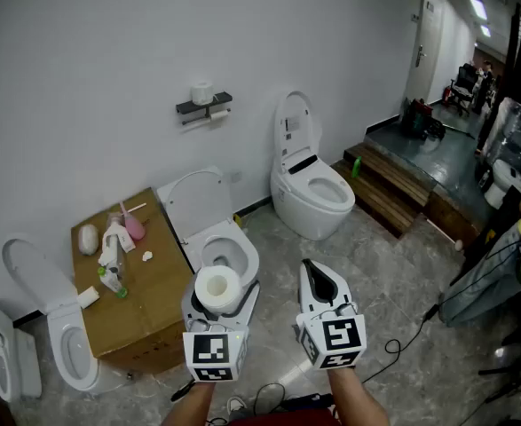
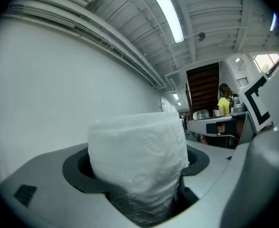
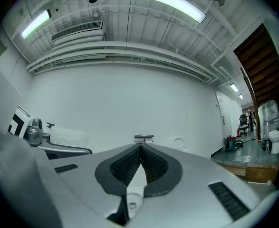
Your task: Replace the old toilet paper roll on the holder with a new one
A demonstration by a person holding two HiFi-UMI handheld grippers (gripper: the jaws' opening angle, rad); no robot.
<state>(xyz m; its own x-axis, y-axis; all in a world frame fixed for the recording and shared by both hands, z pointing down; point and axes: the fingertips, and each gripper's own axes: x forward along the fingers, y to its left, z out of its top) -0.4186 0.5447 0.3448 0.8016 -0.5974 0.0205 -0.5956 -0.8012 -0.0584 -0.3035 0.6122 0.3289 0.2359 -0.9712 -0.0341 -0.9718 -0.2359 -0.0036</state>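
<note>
- Status: early. New roll is in hand and nothing at the holder looks done.
- Left gripper [image 1: 223,303]: fingers spread wide and pinching the new toilet paper roll [image 1: 217,286] by its sides. The roll stands upright between them, and the left gripper view shows it filling the gap.
- Right gripper [image 3: 140,151]: fingers pressed together with nothing between them. It sits at 3 o'clock of the left one, just beside it, pointing level.
- Holder [image 1: 204,107]: on the wall at 12 o'clock from the grippers, well apart from both. In the right gripper view it sits dead ahead, small.
- A white roll [image 1: 202,91] stands on the holder's top shelf. A small white piece [image 1: 217,114] hangs under the shelf at the bar. It is too small to tell whether that is the old roll or just a loose sheet.
- An open toilet [image 1: 227,254] on the floor lies between the grippers and the wall.
- Done, by my read: new roll picked up.
- Left, by my read: close the gap to the holder, pull the old roll off with the free right gripper, seat the new one on the bar and drop the old one somewhere.
</note>
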